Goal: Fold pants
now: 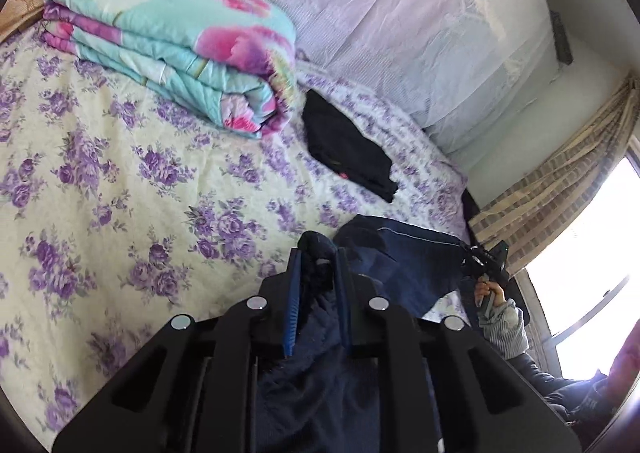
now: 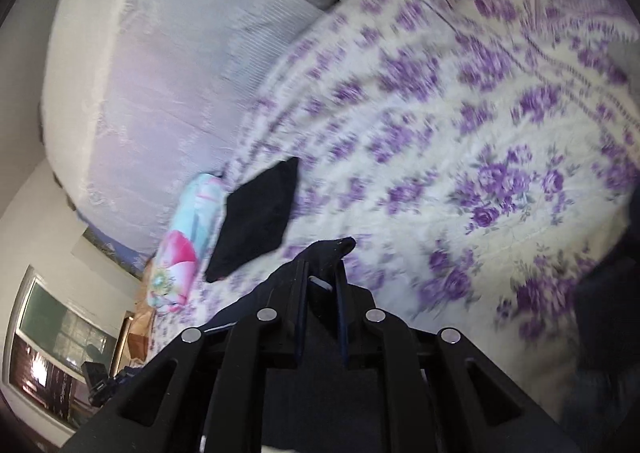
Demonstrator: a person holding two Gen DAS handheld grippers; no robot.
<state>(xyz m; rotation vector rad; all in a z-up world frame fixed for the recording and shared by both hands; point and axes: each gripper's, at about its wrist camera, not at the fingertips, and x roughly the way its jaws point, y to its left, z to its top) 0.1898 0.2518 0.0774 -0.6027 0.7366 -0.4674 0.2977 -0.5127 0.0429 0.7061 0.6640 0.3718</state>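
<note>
Pants (image 1: pixel 400 257) hang pinched between both tools (left tool (image 1: pixel 318 253), right tool (image 2: pixel 322 265)) above bedspread (image 1: pixel 140 173).

Daylight is pouring in through the window (image 1: pixel 592 253) at the right of the left wrist view, blowing the pane out to plain white and lighting the bed (image 1: pixel 120 157) evenly, with soft shadows lying under the folded quilt (image 1: pixel 172 53). That view is staying sharp. The right wrist view is smearing with motion blur, the bed's purple flowers streaking, most at the upper right. Both fisheye pictures are bending at the edges and darkening into black corners.
</note>
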